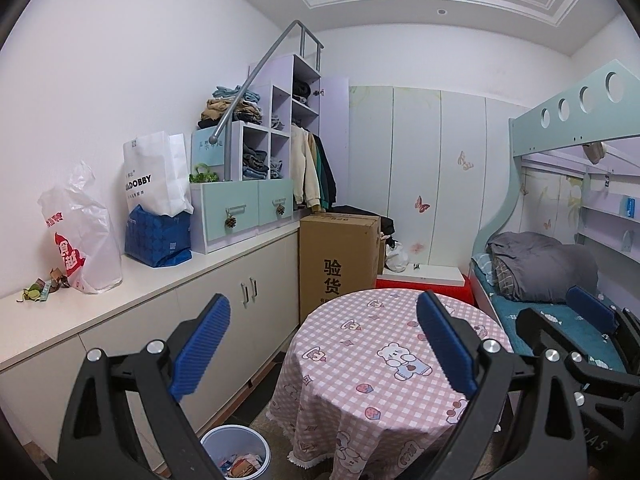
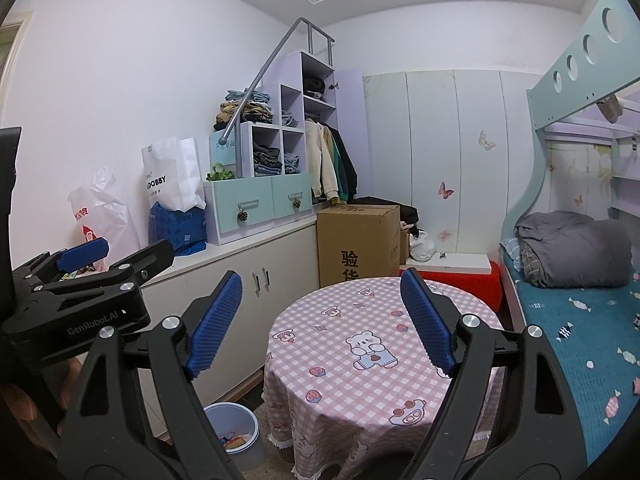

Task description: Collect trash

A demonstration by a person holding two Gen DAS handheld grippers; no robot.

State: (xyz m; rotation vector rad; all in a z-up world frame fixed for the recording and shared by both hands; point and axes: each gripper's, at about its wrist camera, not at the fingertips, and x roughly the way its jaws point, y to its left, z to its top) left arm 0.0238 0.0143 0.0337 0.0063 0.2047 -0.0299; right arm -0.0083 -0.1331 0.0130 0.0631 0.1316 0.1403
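Small scraps of trash (image 1: 40, 289) lie on the white counter (image 1: 160, 280) at the far left, beside a white plastic bag (image 1: 86, 236). A pale bin (image 1: 236, 454) with wrappers in it stands on the floor between the cabinet and the round table (image 1: 360, 364); the right wrist view shows the bin (image 2: 236, 426) too. My left gripper (image 1: 324, 340) is open with nothing between its blue pads, held above the table's near left edge. My right gripper (image 2: 322, 320) is open and empty as well, over the table. Each gripper shows in the other's view: left gripper (image 2: 138, 249), right gripper (image 1: 548, 304).
On the counter stand a white paper bag (image 1: 156, 176), a blue bag (image 1: 158, 236) and a stepped shelf unit (image 1: 256, 184) with clothes. A cardboard box (image 1: 338, 256) stands behind the table. A bunk bed (image 1: 560, 280) fills the right side.
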